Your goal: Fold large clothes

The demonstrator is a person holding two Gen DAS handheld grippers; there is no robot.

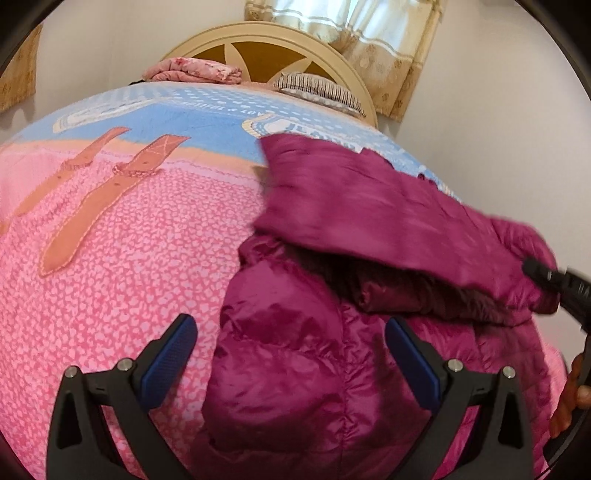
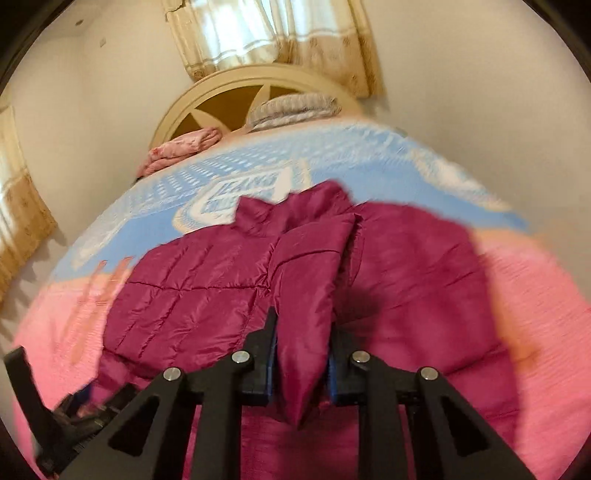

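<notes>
The left gripper (image 1: 291,354) is spread wide, its blue-padded fingers (image 1: 173,354) hovering above the lower body of the magenta puffer jacket (image 1: 295,369), gripping nothing. The right gripper (image 2: 301,354) is pinched onto a sleeve (image 2: 310,280) of the jacket, the fabric passing between its fingers and hanging below them. The jacket lies spread on the bed (image 1: 110,240), over a pink patterned cover with a blue band farther out. The lifted sleeve crosses above the jacket body. Beyond, a folded pink cloth (image 1: 192,72) and a striped pillow (image 1: 317,90) rest against the arched headboard (image 1: 266,33). A curtain (image 1: 369,33) hangs behind it.
</notes>
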